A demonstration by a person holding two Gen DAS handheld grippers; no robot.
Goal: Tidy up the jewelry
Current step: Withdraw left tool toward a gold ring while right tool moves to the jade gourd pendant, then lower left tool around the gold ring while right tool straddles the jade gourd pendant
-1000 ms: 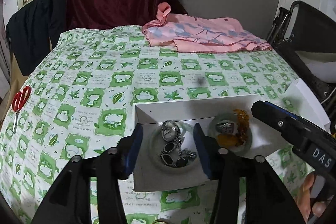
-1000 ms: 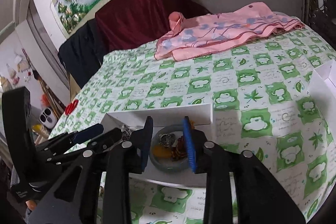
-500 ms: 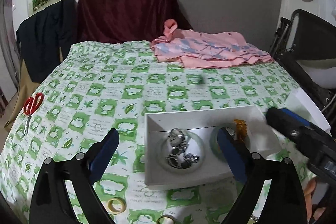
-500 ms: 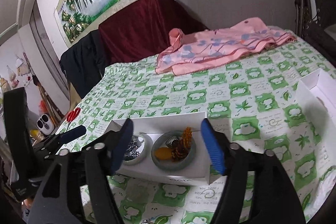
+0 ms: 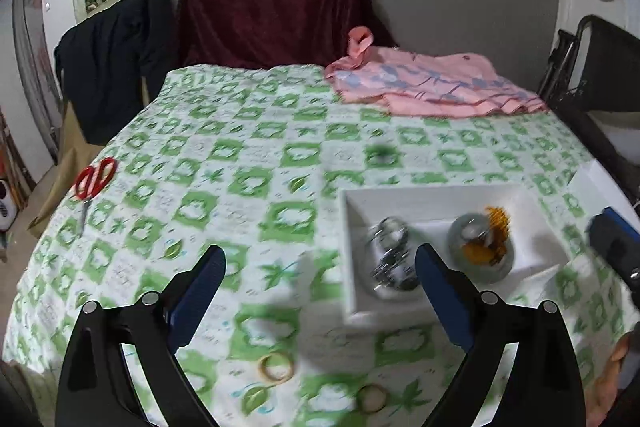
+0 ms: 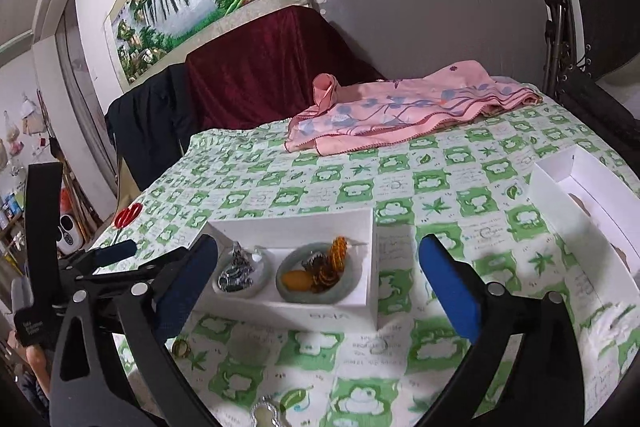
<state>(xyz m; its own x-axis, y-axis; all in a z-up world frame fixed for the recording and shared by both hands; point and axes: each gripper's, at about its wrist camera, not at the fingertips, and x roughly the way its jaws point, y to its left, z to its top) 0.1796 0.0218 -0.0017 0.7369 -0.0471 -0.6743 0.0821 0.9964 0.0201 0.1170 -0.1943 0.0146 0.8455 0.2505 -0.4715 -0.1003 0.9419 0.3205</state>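
Note:
A white jewelry box point(image 6: 320, 311) point(image 5: 360, 195) sits on the green-patterned cloth. It holds a left dish of silver pieces point(image 6: 237, 273) point(image 5: 390, 259) and a green dish with amber and gold pieces point(image 6: 316, 273) point(image 5: 482, 247). Two gold rings point(image 5: 275, 367) point(image 5: 372, 398) lie loose on the cloth in front of the box; one ring point(image 6: 181, 348) shows in the right wrist view. A silver piece point(image 6: 266, 414) lies at the bottom edge. My left gripper point(image 5: 320, 283) is open and empty, left of the box. My right gripper point(image 6: 316, 279) is open and empty, in front of the box.
A second white box point(image 6: 576, 187) stands at the right. Red scissors point(image 5: 94, 179) lie near the table's left edge. A folded pink cloth point(image 5: 432, 87) lies at the back. Dark chairs point(image 6: 592, 27) stand at the right, draped chairs behind.
Both grippers have opened wide and drawn back from the dishes in the box. The left gripper has swung left, so the box now sits to its right.

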